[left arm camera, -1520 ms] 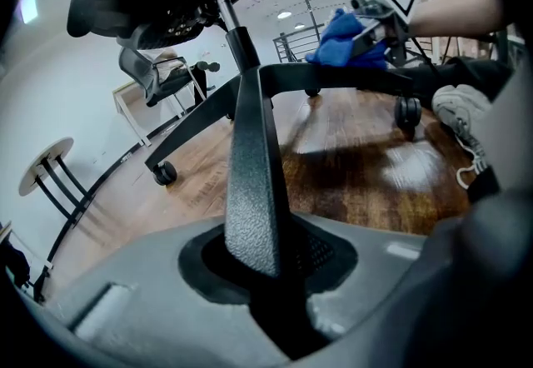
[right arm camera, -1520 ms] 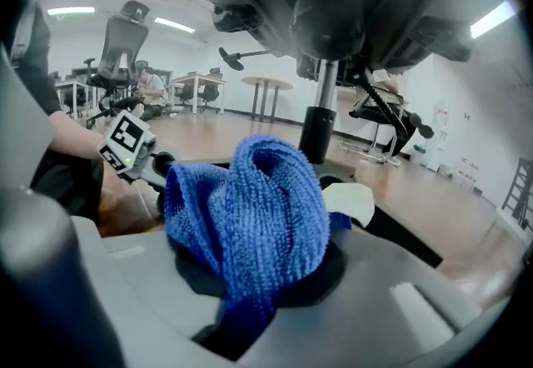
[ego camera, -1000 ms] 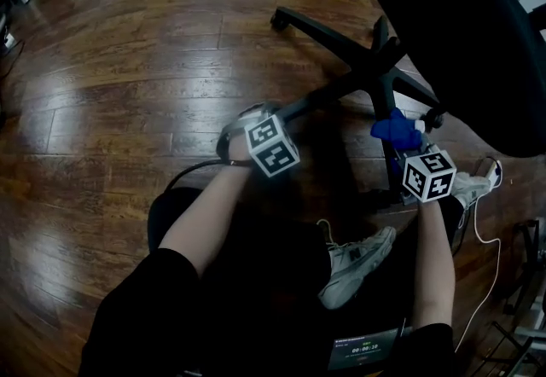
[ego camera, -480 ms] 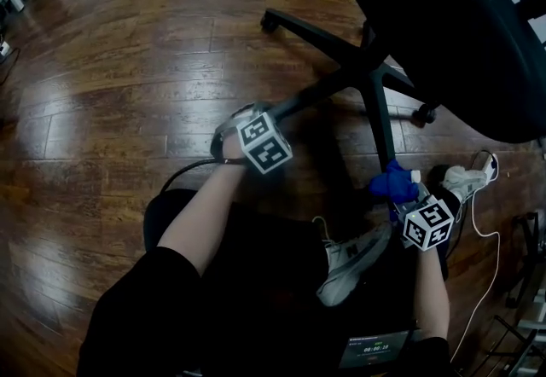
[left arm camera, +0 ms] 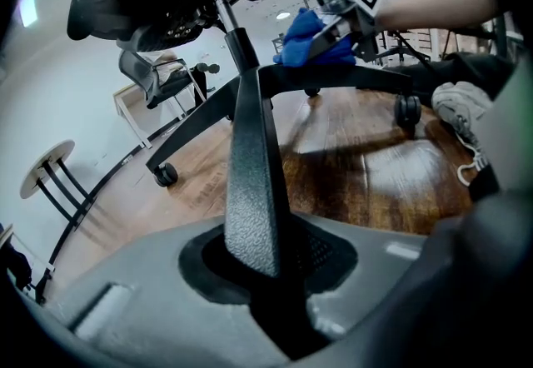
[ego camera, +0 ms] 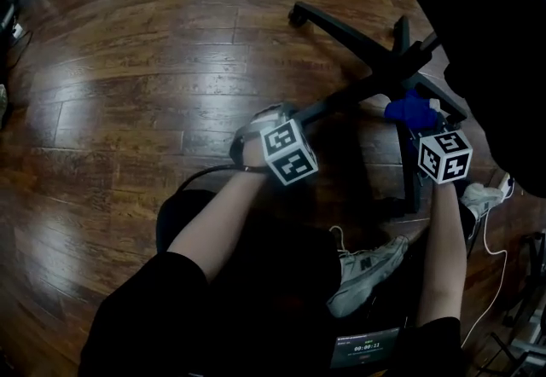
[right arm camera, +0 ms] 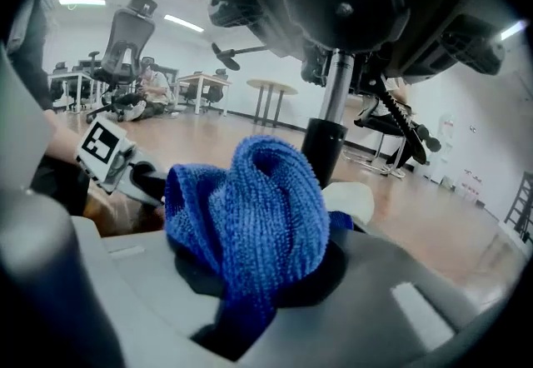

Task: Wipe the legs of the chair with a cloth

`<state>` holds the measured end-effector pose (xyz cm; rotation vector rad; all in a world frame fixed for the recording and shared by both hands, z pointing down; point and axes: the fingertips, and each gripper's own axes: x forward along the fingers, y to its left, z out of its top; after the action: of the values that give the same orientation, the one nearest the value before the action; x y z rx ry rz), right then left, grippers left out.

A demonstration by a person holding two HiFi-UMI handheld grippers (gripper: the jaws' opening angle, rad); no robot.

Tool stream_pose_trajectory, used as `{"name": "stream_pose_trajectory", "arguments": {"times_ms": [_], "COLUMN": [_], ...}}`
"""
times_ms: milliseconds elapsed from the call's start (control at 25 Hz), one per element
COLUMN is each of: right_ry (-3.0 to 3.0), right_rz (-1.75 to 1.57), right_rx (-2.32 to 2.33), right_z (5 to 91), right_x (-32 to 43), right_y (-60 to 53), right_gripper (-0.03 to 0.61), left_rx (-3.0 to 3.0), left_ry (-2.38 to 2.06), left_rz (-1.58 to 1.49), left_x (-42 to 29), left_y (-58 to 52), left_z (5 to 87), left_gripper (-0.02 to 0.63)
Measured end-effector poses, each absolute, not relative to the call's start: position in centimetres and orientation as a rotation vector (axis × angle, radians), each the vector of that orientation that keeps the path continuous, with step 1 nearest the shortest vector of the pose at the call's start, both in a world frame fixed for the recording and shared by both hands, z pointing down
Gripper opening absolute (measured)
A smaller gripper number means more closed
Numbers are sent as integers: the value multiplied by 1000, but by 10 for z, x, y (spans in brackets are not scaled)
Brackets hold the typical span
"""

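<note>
A black office chair with a star base (ego camera: 394, 70) stands on the wood floor. My left gripper (ego camera: 286, 118) is shut on the outer end of one chair leg (left arm camera: 252, 183), which runs up between its jaws toward the central column (left arm camera: 233, 46). My right gripper (ego camera: 424, 126) is shut on a bunched blue cloth (ego camera: 413, 109), held against a near leg close to the hub. In the right gripper view the blue cloth (right arm camera: 250, 212) fills the jaws below the chair column (right arm camera: 326, 137). The left gripper view shows that cloth (left arm camera: 310, 32) above the hub.
The black seat (ego camera: 486, 34) overhangs the right side. My white shoes (ego camera: 368, 273) and a white cable (ego camera: 488, 239) lie near the right arm. A caster (ego camera: 298, 14) ends the far leg. Other chairs and tables (right arm camera: 125, 50) stand across the room.
My right gripper slid the blue cloth out along the near leg toward my shoe, then back up to the hub. The left gripper kept its hold on the leg.
</note>
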<state>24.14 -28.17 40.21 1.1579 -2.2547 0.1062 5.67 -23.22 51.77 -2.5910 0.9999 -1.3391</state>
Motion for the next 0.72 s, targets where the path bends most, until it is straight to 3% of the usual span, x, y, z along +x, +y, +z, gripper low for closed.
{"name": "stream_pose_trajectory", "arguments": {"times_ms": [320, 720], "right_ry": [-2303, -2243], "right_rz": [215, 283], "right_rx": [1221, 1078], "right_z": [402, 455], "right_x": [250, 292], "right_y": [-268, -101], "right_gripper": [80, 80], "left_rx": [-2576, -2567], "left_ry": [995, 1009], "left_rz": [-1330, -1341], "left_x": [54, 53], "left_y": [-232, -232], "left_z": [519, 522], "left_gripper": [109, 109]}}
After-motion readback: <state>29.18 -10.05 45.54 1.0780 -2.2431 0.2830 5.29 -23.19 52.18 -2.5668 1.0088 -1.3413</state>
